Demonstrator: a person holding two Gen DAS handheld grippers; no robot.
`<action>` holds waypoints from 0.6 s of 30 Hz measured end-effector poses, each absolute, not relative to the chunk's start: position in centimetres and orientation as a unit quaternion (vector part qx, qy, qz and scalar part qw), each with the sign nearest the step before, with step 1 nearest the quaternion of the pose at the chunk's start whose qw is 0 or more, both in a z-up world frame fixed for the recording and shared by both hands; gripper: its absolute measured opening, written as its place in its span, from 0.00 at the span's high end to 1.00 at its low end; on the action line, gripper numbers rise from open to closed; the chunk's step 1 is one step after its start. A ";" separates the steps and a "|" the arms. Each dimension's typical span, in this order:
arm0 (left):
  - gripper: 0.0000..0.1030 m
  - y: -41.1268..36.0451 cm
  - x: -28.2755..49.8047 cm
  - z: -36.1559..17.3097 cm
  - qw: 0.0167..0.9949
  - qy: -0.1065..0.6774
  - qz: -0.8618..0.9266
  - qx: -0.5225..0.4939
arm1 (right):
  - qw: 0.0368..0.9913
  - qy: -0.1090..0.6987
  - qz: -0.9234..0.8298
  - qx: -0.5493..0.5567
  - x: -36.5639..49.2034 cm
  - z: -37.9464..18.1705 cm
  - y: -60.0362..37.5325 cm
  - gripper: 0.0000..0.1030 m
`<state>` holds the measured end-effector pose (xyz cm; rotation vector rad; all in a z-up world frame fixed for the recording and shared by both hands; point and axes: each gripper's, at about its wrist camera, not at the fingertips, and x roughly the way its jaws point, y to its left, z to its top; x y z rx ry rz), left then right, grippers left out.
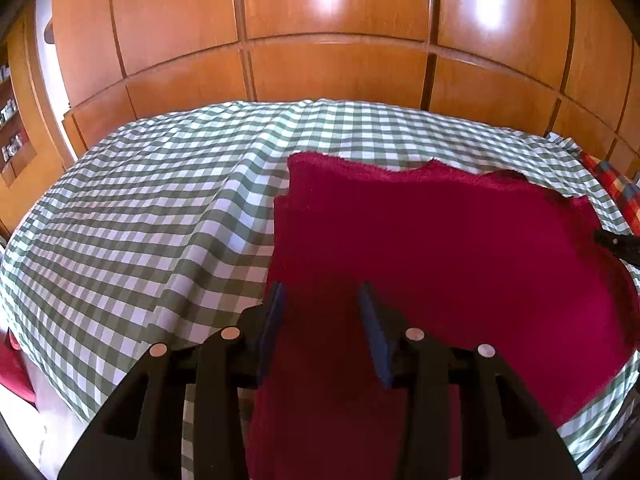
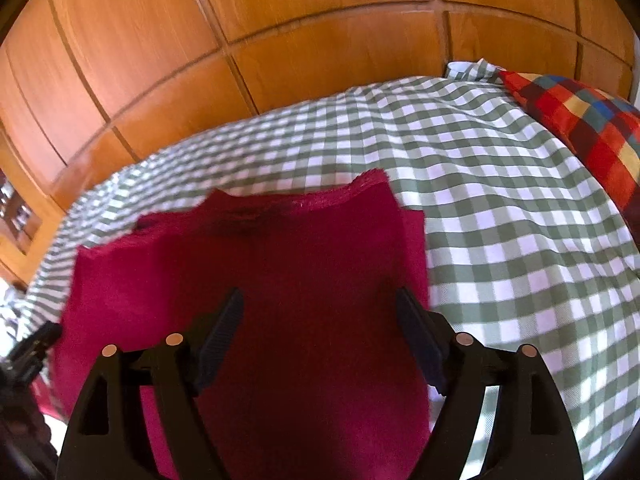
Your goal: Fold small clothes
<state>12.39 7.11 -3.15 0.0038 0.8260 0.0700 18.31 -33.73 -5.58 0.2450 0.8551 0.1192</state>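
Both grippers, left (image 1: pixel 322 294) and right (image 2: pixel 318 300), gape empty over the red garment (image 1: pixel 440 240); no writing shows.

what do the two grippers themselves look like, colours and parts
Both are alike. The left gripper and the right gripper have a matte black plastic frame with triangular cut-outs and four round silvery pins across the linkage. The fingers carry dark blue pads; on the right gripper the fingers show fine ribbing. No cables, markings or sleeves are visible.
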 end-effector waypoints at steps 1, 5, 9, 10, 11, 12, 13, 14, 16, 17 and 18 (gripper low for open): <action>0.62 7.0 12.2 -2.9 0.916 0.399 0.032 0.003 | 0.901 0.411 0.059 0.129 18.0 -5.3 -34.2 0.25; 0.58 6.4 11.7 -2.2 0.920 0.392 0.017 0.002 | 0.893 0.413 0.052 0.172 16.2 -5.4 -36.9 0.20; 0.57 5.5 11.6 -1.9 0.920 0.391 -0.002 -0.002 | 0.871 0.433 0.064 0.222 14.6 -7.1 -39.2 0.20; 0.57 5.2 11.6 -1.9 0.920 0.392 -0.006 -0.003 | 0.865 0.438 0.072 0.234 14.4 -7.5 -39.5 0.20; 0.56 4.9 11.6 -1.9 0.919 0.394 -0.014 -0.005 | 0.857 0.444 0.085 0.247 14.3 -8.0 -39.6 0.20; 0.56 4.7 11.7 -1.9 0.919 0.395 -0.018 -0.006 | 0.851 0.448 0.095 0.256 14.0 -8.4 -39.7 0.20; 0.56 4.4 11.7 -2.0 0.918 0.396 -0.023 -0.005 | 0.848 0.449 0.105 0.262 13.7 -8.7 -39.8 0.20; 0.56 4.0 11.7 -2.0 0.917 0.397 -0.029 -0.003 | 0.846 0.448 0.113 0.267 13.4 -8.9 -39.9 0.20; 0.56 3.4 11.8 -2.1 0.916 0.399 -0.034 0.003 | 0.840 0.445 0.127 0.284 13.1 -9.2 -39.9 0.20; 0.56 3.0 11.9 -2.2 0.916 0.400 -0.037 0.007 | 0.837 0.444 0.135 0.291 13.0 -9.3 -40.0 0.20; 0.56 2.6 11.8 -2.2 0.916 0.400 -0.039 0.010 | 0.834 0.443 0.144 0.295 13.0 -9.3 -39.9 0.20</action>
